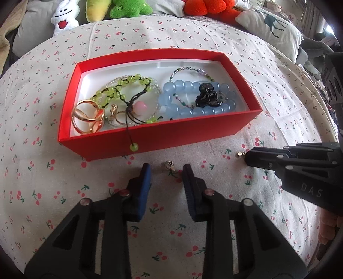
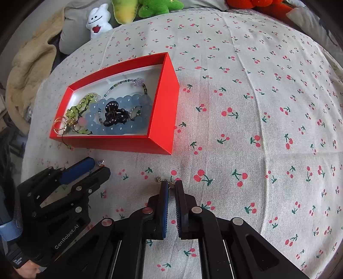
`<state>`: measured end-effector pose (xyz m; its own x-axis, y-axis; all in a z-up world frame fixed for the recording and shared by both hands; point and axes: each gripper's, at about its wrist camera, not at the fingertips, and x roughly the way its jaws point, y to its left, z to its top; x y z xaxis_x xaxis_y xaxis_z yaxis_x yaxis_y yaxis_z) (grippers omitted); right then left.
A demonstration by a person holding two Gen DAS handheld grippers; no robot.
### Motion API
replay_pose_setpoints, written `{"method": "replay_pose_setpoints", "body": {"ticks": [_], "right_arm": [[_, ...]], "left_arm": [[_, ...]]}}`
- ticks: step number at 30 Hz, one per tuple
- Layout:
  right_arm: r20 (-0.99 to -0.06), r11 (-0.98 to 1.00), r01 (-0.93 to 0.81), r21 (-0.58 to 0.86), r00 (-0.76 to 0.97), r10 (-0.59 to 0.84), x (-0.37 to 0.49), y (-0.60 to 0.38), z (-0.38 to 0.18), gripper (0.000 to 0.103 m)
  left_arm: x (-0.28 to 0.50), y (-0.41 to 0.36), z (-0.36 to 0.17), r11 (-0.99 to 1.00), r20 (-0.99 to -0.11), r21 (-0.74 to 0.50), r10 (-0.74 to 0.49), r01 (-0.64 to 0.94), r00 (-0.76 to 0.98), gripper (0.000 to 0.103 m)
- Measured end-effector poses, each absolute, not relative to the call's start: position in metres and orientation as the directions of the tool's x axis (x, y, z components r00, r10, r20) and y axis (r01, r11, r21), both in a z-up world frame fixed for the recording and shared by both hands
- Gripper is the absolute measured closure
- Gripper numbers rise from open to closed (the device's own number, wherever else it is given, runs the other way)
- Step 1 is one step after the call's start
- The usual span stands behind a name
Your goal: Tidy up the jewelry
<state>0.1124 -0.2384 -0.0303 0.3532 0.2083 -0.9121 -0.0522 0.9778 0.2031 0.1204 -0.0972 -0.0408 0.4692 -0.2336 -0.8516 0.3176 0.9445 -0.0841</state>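
Cherry-printed white cloth (image 1: 193, 43) covers a soft rounded surface, with plush toys (image 1: 128, 8) and a deer-print pillow (image 1: 272, 23) lined along the top edge of both views.

An open red box (image 1: 163, 131) with a white lining sits on the cloth, at center in the left wrist view and at upper left in the right wrist view. Inside it lie a blue bead bracelet (image 1: 180, 111), a black hair claw (image 1: 206, 95) resting on the blue beads, a green bead bracelet (image 1: 120, 90), a thin beaded strand (image 1: 188, 69) and gold rings (image 1: 88, 117) in the lower left corner. A cord with one green bead (image 1: 134, 147) hangs over the box's near wall.

At the bottom center of the left wrist view, the left gripper (image 1: 167, 169) has its blue-padded jaws spread wide apart and holds nothing. A small silver earring (image 1: 168, 164) lies on the cloth between the fingertips, just in front of the box.

At the bottom center of the right wrist view, the right gripper (image 2: 171, 185) has its jaws nearly closed, with only a narrow gap. A second small earring (image 2: 158, 179) lies at the fingertips; whether the jaws are pinching part of it cannot be told. In the left wrist view this gripper enters from the right edge, with the trinket at its tip.
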Motion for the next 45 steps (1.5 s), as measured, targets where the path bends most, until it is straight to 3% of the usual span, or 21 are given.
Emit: {"method": "replay_pose_setpoints", "body": {"ticks": [1,2,6,22,24,25,26,29,32,33,35,43,45], "right_arm": [[-0.912,0.978,-0.052,0.203,0.353,0.209,0.112,-0.239,-0.030,0.097],[-0.912,0.978,-0.053,0.204,0.353,0.209,0.112,-0.239,-0.030,0.097],[-0.910,0.976,-0.052,0.210,0.354,0.215,0.114,-0.237,-0.030,0.097],[-0.878,0.941,0.009,0.339,0.362,0.313,0.109,-0.258,-0.017,0.096],[-0.877,0.939,0.015,0.342,0.364,0.314,0.110,-0.261,-0.016,0.096],[-0.877,0.939,0.018,0.343,0.365,0.314,0.111,-0.262,-0.015,0.096],[-0.876,0.938,0.020,0.346,0.365,0.315,0.111,-0.263,-0.015,0.095],[-0.874,0.934,0.024,0.356,0.363,0.324,0.113,-0.264,-0.016,0.088],[-0.879,0.939,0.020,0.344,0.360,0.314,0.114,-0.263,-0.017,0.088],[-0.880,0.940,0.017,0.341,0.357,0.313,0.114,-0.262,-0.018,0.088],[-0.884,0.943,0.021,0.331,0.357,0.302,0.114,-0.261,-0.019,0.088],[-0.894,0.950,0.031,0.310,0.350,0.281,0.119,-0.259,-0.025,0.084],[-0.895,0.951,0.032,0.307,0.350,0.277,0.120,-0.255,-0.027,0.079]], "left_arm": [[0.121,-0.096,-0.040,0.945,-0.852,-0.084,-0.232,0.315,0.468,0.090],[0.122,-0.096,-0.040,0.946,-0.854,-0.091,-0.235,0.312,0.463,0.096],[0.124,-0.086,-0.037,0.944,-0.858,-0.142,-0.267,0.296,0.440,0.101],[0.119,-0.050,-0.022,0.919,-0.821,-0.319,-0.390,0.232,0.416,0.100],[0.120,-0.052,-0.026,0.915,-0.823,-0.327,-0.399,0.236,0.405,0.085],[0.123,-0.056,-0.027,0.915,-0.823,-0.328,-0.399,0.236,0.404,0.071],[0.124,-0.058,-0.028,0.917,-0.823,-0.322,-0.393,0.234,0.410,0.067],[0.129,-0.067,-0.034,0.926,-0.831,-0.303,-0.373,0.227,0.413,0.067],[0.131,-0.075,-0.039,0.944,-0.844,-0.247,-0.321,0.221,0.429,0.068],[0.131,-0.078,-0.040,0.951,-0.846,-0.215,-0.294,0.220,0.445,0.071],[0.130,-0.083,-0.041,0.967,-0.854,-0.134,-0.224,0.218,0.469,0.091],[0.129,-0.071,-0.035,0.962,-0.857,-0.189,-0.260,0.199,0.445,0.092],[0.128,-0.069,-0.034,0.961,-0.857,-0.194,-0.263,0.195,0.443,0.092]]}}
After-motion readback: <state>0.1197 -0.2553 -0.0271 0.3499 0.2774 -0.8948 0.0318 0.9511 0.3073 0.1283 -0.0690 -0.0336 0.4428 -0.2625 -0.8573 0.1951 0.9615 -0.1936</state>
